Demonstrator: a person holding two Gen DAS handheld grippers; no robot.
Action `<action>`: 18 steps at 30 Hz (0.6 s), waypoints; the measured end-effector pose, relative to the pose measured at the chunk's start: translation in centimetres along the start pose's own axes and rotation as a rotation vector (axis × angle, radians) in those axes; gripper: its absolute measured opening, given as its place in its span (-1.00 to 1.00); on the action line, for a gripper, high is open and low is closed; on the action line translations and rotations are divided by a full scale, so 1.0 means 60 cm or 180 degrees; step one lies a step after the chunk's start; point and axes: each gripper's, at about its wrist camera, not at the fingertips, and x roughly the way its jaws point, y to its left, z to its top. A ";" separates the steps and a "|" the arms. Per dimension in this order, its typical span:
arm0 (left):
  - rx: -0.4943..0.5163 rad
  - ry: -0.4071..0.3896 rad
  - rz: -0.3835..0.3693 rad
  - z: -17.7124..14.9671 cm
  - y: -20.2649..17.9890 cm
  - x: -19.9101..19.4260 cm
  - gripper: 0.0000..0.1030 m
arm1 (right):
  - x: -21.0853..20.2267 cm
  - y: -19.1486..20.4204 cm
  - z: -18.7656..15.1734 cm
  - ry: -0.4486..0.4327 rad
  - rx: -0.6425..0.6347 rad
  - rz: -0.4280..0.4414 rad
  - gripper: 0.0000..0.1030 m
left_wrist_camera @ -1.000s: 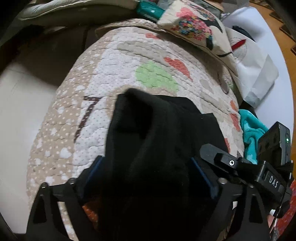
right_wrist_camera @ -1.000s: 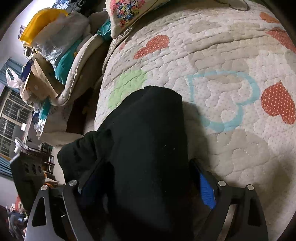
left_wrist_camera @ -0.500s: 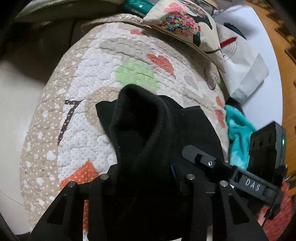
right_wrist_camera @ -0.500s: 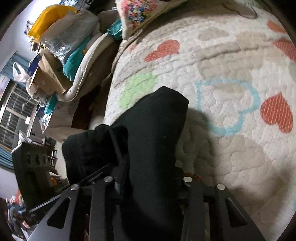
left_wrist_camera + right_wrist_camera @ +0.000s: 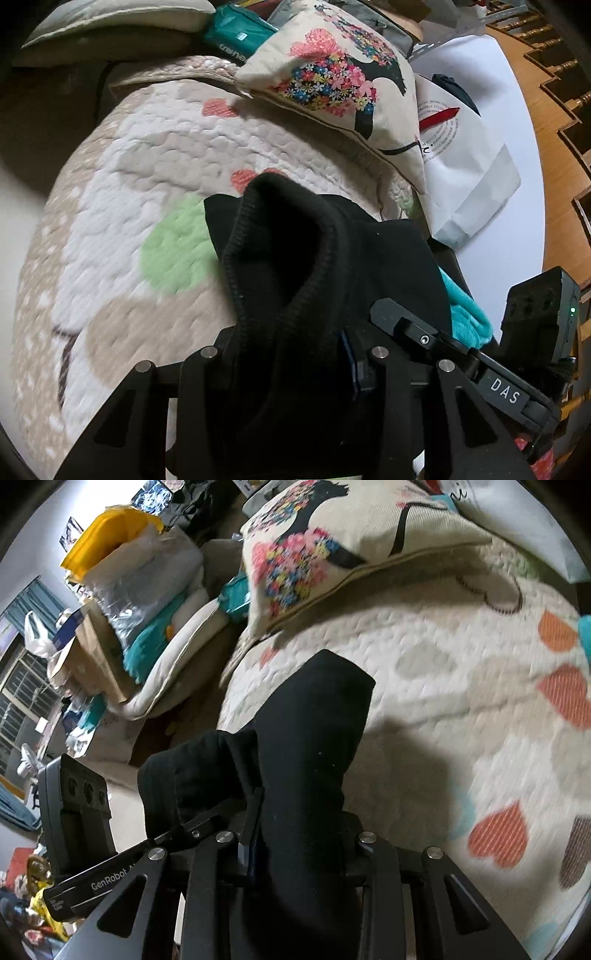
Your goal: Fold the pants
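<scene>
— Pants (image 5: 295, 280), where are they now?

— Black pants, bunched and raised above the quilt (image 5: 122, 236) with the hearts. My left gripper (image 5: 288, 365) is closed on the ribbed cuff of them, and the cuff stands open like a mouth in front of the green patch (image 5: 173, 254) of the quilt.

— And your other side?

— My right gripper (image 5: 299, 849) is also pressed together on the same pants (image 5: 310, 746); the fabric goes up between my fingers and ends in a blunt corner over the quilt (image 5: 461, 709). It throws a shadow on the quilt.

— What lies beyond?

— A flowered cushion (image 5: 343, 77) rests on the far edge of the quilt, and a white paper bag (image 5: 465, 162) is just beside this cushion.
</scene>
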 end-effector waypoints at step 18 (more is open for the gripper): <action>-0.0126 0.0183 0.0049 0.056 0.055 0.085 -0.12 | 0.093 -0.067 0.039 0.0062 0.0198 -0.0152 -0.37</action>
